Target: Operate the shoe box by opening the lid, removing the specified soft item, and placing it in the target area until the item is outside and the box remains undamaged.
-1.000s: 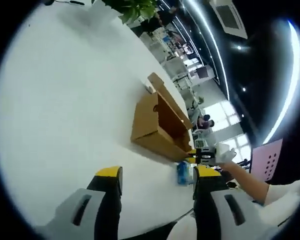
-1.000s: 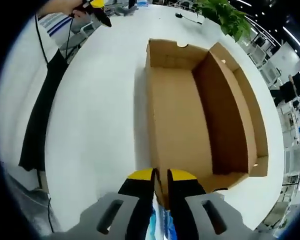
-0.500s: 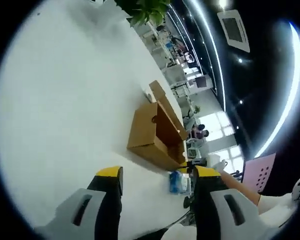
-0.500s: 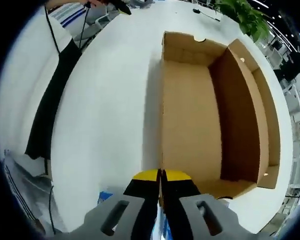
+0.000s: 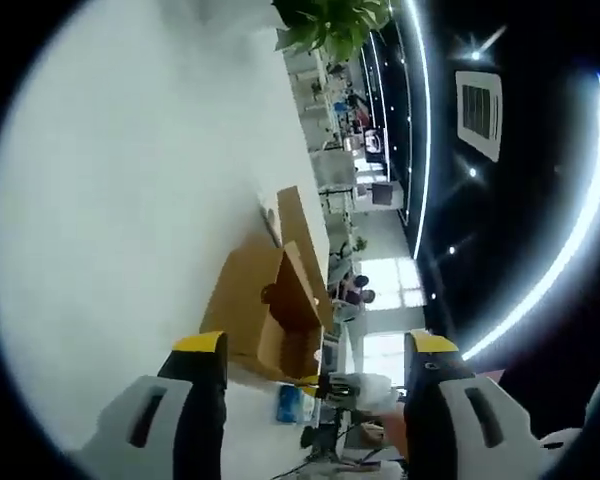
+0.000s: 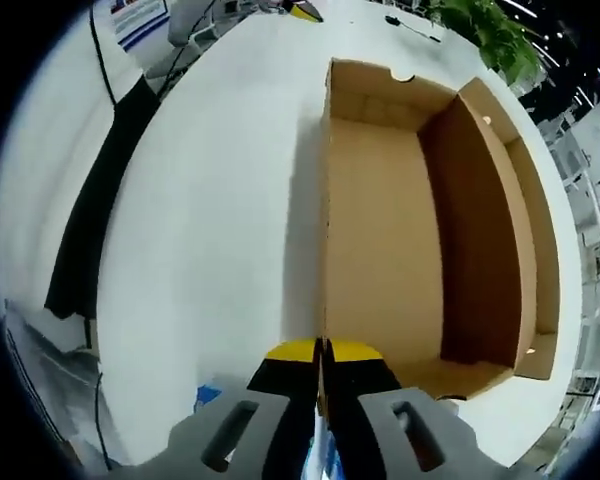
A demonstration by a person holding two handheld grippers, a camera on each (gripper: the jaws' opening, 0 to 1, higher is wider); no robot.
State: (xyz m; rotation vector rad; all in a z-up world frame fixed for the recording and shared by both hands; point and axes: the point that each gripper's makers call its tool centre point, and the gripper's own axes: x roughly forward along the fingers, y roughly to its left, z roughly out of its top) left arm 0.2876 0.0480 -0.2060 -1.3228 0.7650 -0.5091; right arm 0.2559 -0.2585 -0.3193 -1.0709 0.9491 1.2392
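Observation:
The brown cardboard shoe box (image 6: 430, 210) lies open on the white table (image 6: 220, 200), its inside bare. My right gripper (image 6: 320, 352) is shut on the near edge of the box's lid panel. A blue and white soft packet (image 6: 212, 393) lies on the table just below that gripper. In the left gripper view the box (image 5: 260, 315) sits far ahead with the packet (image 5: 288, 402) beside it, and the right gripper (image 5: 335, 385), held by a hand, is at the box's near end. My left gripper (image 5: 315, 345) hangs open well away from the box, with nothing between its jaws.
A green plant (image 6: 480, 30) stands at the table's far end. A black strap (image 6: 90, 220) hangs along the table's left edge. A thin black cable (image 6: 410, 22) lies past the box. Office desks and ceiling lights (image 5: 420, 130) are beyond the table.
The right gripper's jaws have closed fully onto the box edge. The left gripper's camera has tilted and rolled, so the box looks smaller and lower. The box has stayed put.

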